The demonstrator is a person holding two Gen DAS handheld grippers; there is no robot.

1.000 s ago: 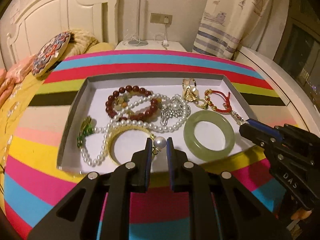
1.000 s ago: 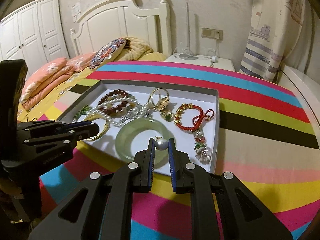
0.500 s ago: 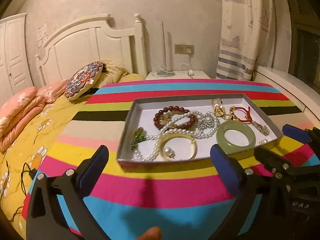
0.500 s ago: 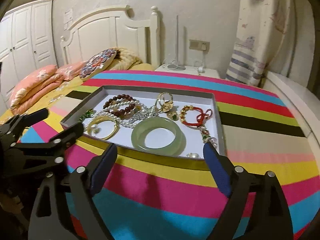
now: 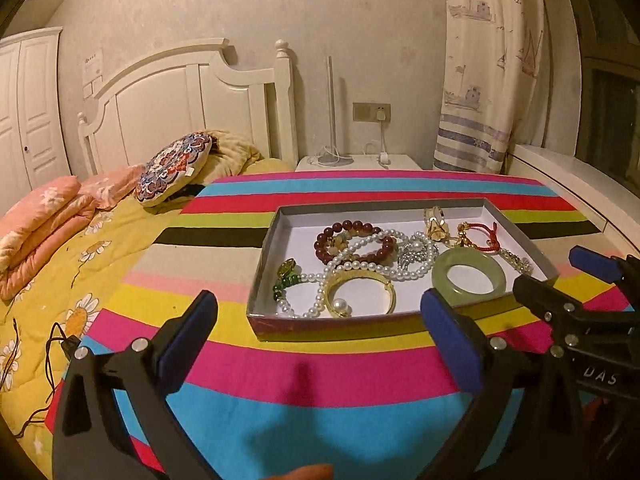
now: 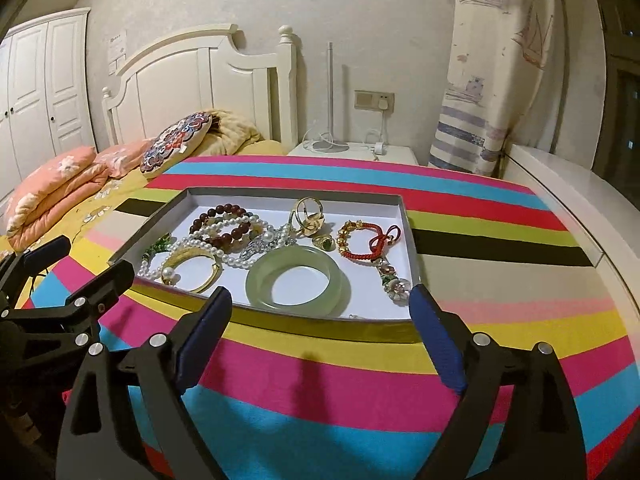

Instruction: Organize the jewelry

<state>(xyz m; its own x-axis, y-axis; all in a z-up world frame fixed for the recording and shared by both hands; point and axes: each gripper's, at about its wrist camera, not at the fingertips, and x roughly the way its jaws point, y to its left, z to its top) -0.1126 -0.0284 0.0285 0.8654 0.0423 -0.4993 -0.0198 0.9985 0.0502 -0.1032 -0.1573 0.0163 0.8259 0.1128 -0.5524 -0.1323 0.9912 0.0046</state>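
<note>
A shallow white box [image 5: 267,254] [image 6: 412,240] on the striped cloth holds jewelry: a green jade bangle [image 5: 469,278] [image 6: 294,286], a gold bangle [image 5: 360,292] [image 6: 192,266], a pearl necklace [image 5: 360,266] [image 6: 224,240], a dark red bead bracelet [image 5: 352,240] [image 6: 218,222], a red cord bracelet [image 5: 482,236] [image 6: 368,238], gold rings [image 5: 434,222] [image 6: 308,216], and a pearl earring [image 5: 340,305] [image 6: 169,273]. My left gripper [image 5: 319,330] is open and empty, short of the box's near wall. My right gripper [image 6: 321,330] is open and empty, also short of the near wall.
The striped cloth [image 5: 320,380] covers a table beside a bed with a yellow quilt [image 5: 60,272] and pillows [image 5: 174,168]. A white nightstand [image 5: 360,162] and a curtain [image 5: 492,72] stand behind. A white ledge [image 6: 580,200] runs along the right.
Both grippers were shut on pearl earrings over the box. They have opened, left the earrings in the box, and pulled back and up from it.
</note>
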